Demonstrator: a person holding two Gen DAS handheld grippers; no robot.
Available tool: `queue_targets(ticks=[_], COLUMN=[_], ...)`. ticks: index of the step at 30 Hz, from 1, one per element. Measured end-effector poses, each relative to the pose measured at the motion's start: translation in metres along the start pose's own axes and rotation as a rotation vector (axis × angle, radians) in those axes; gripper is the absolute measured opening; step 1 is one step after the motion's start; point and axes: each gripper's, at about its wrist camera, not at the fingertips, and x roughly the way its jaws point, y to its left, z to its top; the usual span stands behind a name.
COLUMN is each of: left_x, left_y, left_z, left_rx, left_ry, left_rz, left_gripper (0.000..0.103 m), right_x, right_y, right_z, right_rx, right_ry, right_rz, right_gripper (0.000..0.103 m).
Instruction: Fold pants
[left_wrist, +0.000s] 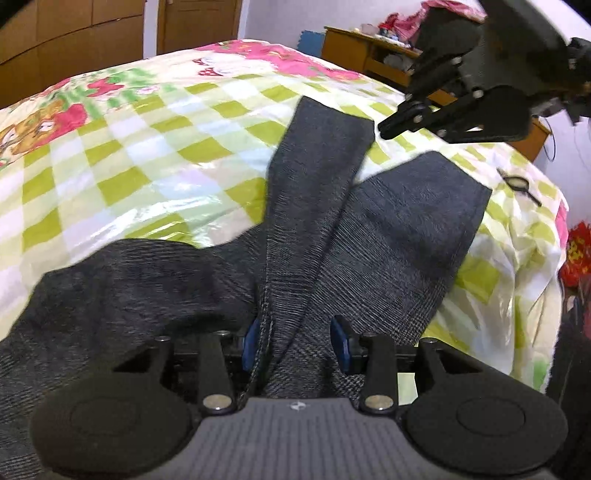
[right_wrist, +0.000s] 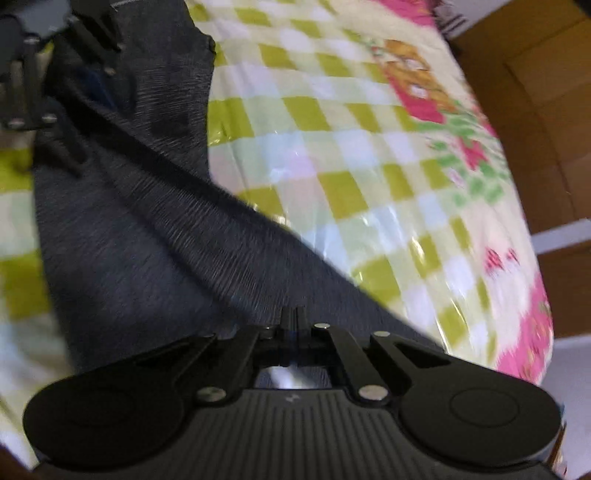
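The dark pants (left_wrist: 332, 236) lay on the checked bed cover (left_wrist: 147, 158). The left gripper (left_wrist: 295, 343) pinched a bunch of cloth. The right gripper (right_wrist: 293, 325) was squeezed tight on nothing I could see. It might miss the leg, so the fold could go crooked.

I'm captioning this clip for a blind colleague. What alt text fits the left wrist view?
The left gripper has a bunched fold of dark grey pants between its blue pads, both legs spread across a green-checked bedspread. The right gripper hovers shut above the far leg ends.
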Motion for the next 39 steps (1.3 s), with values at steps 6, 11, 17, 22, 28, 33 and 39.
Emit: queue_targets(ticks=[6, 11, 17, 22, 28, 33, 39], left_x=[0.008, 0.005, 0.001, -0.003, -0.013, -0.029, 0.003], left_y=[-0.008, 0.005, 0.011, 0.017, 0.015, -0.017, -0.056], left_z=[0.001, 0.003, 0.005, 0.005, 0.007, 0.006, -0.011], left_rx=[0.036, -0.024, -0.044, -0.068, -0.06, -0.009, 0.068], left_ry=[0.001, -0.014, -0.02, -0.025, -0.079, -0.154, -0.031], left_rz=[0.078, 0.032, -0.061, -0.069, -0.039, -0.038, -0.026], left_gripper=[0.05, 0.05, 0.05, 0.05, 0.05, 0.05, 0.047], right_x=[0.006, 0.059, 0.09, 0.108, 0.09, 0.012, -0.03], right_y=[0.032, 0.025, 0.023, 0.029, 0.013, 0.01, 0.082], right_z=[0.009, 0.048, 0.072, 0.085, 0.079, 0.037, -0.044], right_rx=[-0.109, -0.244, -0.458, -0.614, -0.389, -0.162, 0.085], right_ry=[-0.048, -0.073, -0.07, -0.007, 0.055, 0.028, 0.034], right_rz=[-0.081, -0.083, 0.056, 0.127, 0.076, -0.232, -0.236], right_gripper=[0.019, 0.031, 0.033, 0.029, 0.0, 0.0, 0.0])
